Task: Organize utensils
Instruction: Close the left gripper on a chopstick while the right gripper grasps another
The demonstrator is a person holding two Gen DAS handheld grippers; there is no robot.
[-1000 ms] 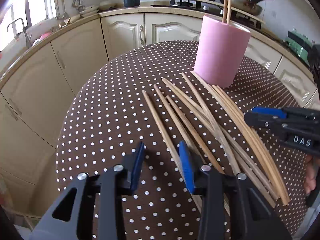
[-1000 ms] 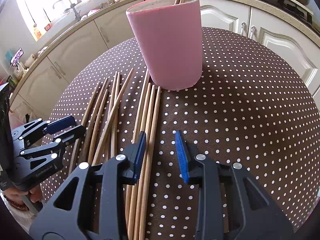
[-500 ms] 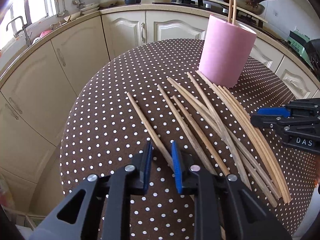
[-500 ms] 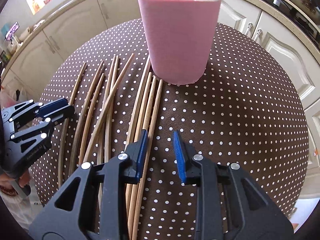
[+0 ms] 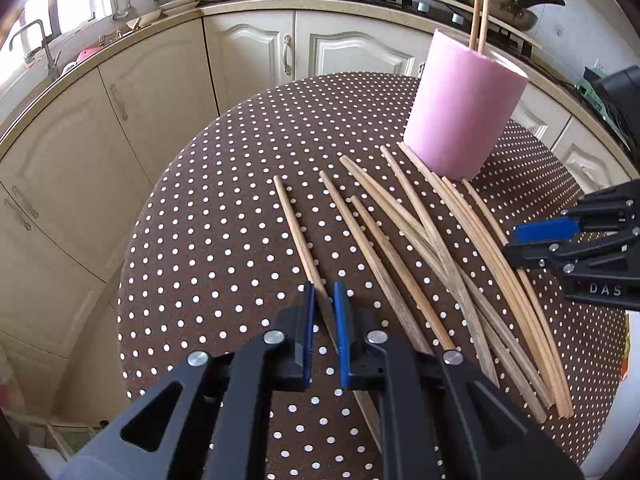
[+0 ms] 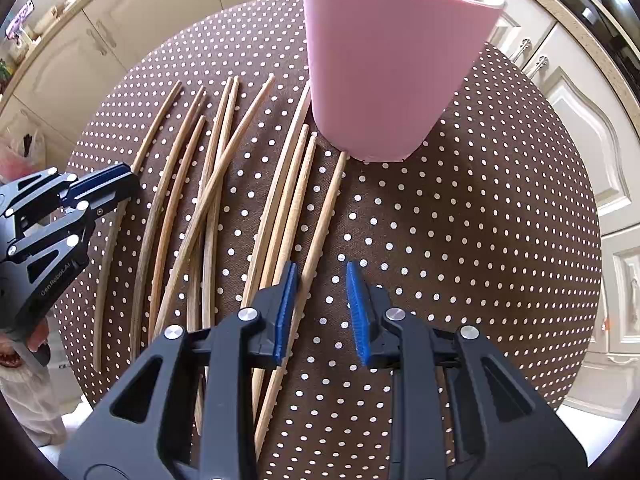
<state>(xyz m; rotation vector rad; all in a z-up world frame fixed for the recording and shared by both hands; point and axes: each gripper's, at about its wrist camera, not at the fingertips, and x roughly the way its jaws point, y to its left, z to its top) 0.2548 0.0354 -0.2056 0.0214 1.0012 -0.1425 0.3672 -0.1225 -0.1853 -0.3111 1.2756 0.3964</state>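
Two chopsticks [image 5: 480, 4] stood in the pink cup [image 5: 460, 108]; the rest lay fanned before it. Left gripper [image 5: 323, 312], just closed, pinched the outermost stick [image 5: 298, 236]; right gripper [image 6: 320, 304] straddled another, jaws apart.

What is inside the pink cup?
Two wooden chopsticks stick up out of the pink cup, leaning on its rim. Their lower ends, and anything else at the bottom, are hidden by the cup's wall. The other chopsticks lie on the dotted table.

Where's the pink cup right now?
Left wrist view: pink cup stands upper right on the dotted table, two chopsticks inside, loose chopsticks fanned at its base.
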